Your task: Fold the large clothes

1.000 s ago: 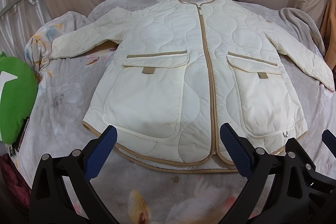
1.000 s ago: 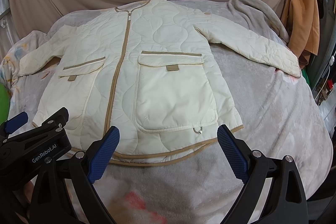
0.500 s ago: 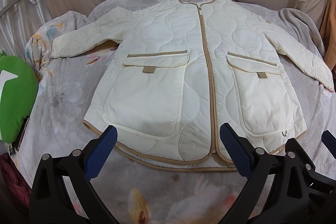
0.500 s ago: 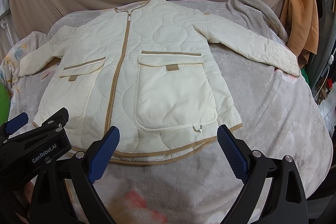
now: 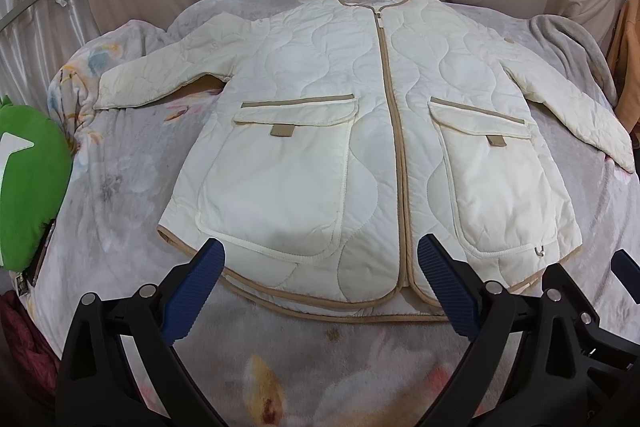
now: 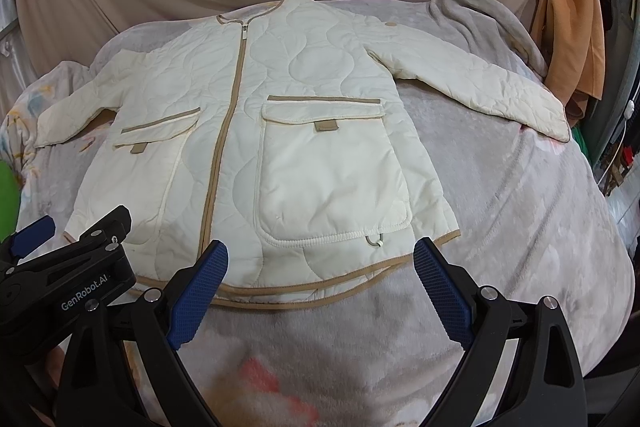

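A cream quilted jacket (image 5: 360, 131) lies flat, zipped and face up on a bed under a fuzzy flowered blanket (image 5: 120, 179), sleeves spread, tan trim along zip, hem and pocket flaps. The left gripper (image 5: 320, 283) and right gripper (image 6: 320, 285) hover at the hem, fingers spread wide, empty. Only the right view shows an orange garment (image 6: 572, 27) hanging; only the left shows a green cushion (image 5: 28, 179)

Jacket (image 5: 320, 131) flat on blanket (image 5: 120, 187) (sleeves spread), both tongs before its hem
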`<move>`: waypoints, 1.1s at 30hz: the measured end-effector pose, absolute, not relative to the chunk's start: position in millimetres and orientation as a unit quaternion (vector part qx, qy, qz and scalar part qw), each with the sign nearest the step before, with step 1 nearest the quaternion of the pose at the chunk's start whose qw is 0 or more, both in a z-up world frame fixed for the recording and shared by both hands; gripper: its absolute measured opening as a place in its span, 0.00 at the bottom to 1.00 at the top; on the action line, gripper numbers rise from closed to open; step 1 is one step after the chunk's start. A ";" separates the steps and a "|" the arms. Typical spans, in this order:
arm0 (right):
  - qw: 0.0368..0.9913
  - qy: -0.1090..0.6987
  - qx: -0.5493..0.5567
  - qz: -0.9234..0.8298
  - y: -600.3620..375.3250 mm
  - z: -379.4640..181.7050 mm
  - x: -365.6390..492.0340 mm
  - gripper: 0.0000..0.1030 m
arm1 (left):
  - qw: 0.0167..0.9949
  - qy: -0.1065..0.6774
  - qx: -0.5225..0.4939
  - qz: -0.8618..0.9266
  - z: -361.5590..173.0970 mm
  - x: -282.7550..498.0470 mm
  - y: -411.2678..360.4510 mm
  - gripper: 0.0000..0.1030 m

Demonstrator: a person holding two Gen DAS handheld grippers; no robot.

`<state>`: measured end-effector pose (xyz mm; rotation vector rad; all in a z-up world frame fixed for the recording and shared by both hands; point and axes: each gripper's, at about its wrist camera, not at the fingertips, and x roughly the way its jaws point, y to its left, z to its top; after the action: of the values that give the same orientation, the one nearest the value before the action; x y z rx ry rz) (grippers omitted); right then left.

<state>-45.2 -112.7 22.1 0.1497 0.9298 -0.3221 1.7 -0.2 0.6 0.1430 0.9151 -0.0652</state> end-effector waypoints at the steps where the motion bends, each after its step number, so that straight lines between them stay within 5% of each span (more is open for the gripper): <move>1: 0.878 0.446 0.072 -0.154 -113.0 21.4 -45.1 0.90 | 0.894 0.441 0.069 -0.032 0.6 1.7 -0.2 0.92; 33: 0.869 0.453 0.107 -0.169 -167.4 -0.7 -18.5 0.89 | 0.882 0.467 0.066 -0.020 -20.7 37.3 1.2 0.92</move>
<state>-18.5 -167.4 -0.7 0.2247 0.9481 -0.3541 37.3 1.2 -20.7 0.1385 0.9724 -0.0427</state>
